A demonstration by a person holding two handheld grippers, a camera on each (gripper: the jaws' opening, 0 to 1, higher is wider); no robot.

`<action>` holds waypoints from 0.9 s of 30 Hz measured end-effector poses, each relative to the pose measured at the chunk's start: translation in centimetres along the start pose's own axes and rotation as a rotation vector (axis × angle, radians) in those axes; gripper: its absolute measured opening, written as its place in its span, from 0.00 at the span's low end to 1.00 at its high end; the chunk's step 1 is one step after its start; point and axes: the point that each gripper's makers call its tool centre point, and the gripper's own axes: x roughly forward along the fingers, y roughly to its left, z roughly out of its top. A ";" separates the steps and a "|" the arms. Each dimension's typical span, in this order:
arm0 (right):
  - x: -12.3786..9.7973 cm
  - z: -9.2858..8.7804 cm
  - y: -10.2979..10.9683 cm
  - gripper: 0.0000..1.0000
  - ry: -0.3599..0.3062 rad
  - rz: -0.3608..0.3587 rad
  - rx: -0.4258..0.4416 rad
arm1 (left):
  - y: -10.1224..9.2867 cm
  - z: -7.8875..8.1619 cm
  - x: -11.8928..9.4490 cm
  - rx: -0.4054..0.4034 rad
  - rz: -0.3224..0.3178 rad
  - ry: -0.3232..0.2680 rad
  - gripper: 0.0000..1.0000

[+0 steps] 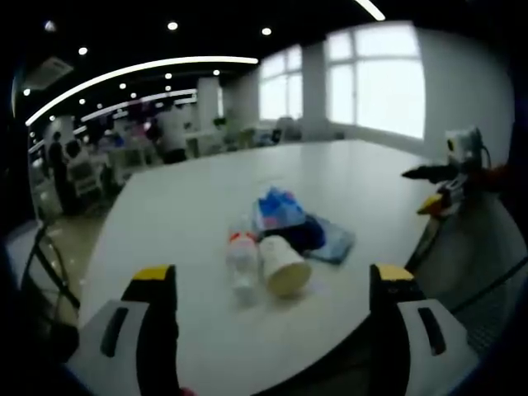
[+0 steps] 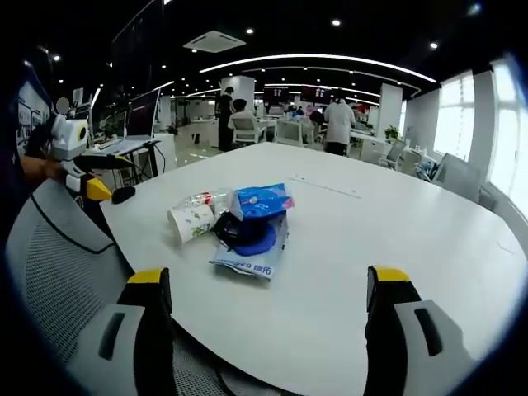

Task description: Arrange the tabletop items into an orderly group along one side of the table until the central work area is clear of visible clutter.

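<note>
Both grippers [image 1: 276,289] [image 2: 268,289] wide open, empty; cup [image 1: 283,264], bottle [image 1: 242,260] ahead, untouched.

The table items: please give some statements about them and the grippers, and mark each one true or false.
1. The paper cup lies on its side. True.
2. The bottle stands upright. False: it lies flat beside the cup.
3. The left gripper is shut on the cup. False: its jaws stand wide apart, holding nothing.
4. The blue pack rests on top of the pile. True.
5. The right gripper is open. True.
</note>
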 end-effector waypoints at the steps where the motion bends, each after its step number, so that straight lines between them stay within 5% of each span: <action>1: 0.0 0.0 0.0 0.99 0.000 0.000 0.000 | 0.0 0.0 0.0 0.000 0.000 -0.002 0.94; 27: 0.0 0.0 0.0 0.98 -0.002 0.002 0.002 | 0.0 -0.1 0.0 0.005 0.011 0.013 0.92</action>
